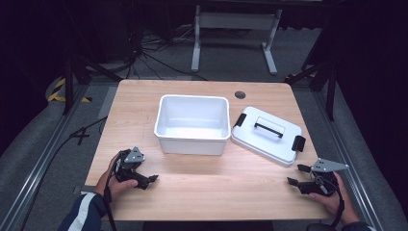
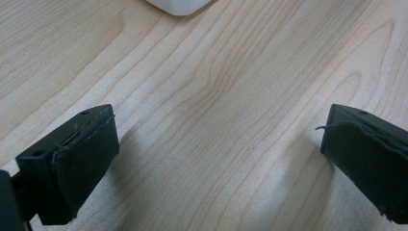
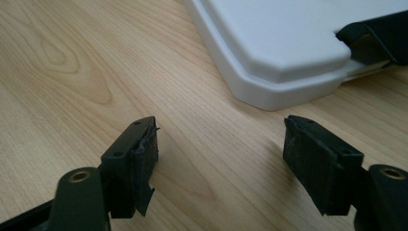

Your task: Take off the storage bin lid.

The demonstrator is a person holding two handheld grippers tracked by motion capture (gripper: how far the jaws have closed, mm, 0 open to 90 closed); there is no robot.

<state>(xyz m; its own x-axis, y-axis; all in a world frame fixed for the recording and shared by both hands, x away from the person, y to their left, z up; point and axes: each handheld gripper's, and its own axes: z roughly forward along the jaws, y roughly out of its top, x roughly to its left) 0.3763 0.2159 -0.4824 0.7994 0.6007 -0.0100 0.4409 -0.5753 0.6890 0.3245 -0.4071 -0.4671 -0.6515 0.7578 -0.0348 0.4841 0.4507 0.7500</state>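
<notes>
the white storage bin sits open near the middle of the wooden surface, its hollow facing up and nothing visible inside. just to its right lies the white lid, flat and top side up, turned at an angle to the bin, with a black carry handle on top and a black latch clip at each short end. lid and bin lie close together but apart — as if set out ready for the lid to go on.

the right gripper is low over the surface at the near right corner, pointing toward the lid's nearest corner; in the right gripper view its fingers stand wide with only bare wood between them, the lid's rounded corner just ahead. it looks lined up to take the lid by its edge, though nothing is gripped yet.

the left gripper rests near the front left of the surface, below the bin's left corner. its fingers are spread wide too, holding nothing — probably waiting to steady the bin.
</notes>
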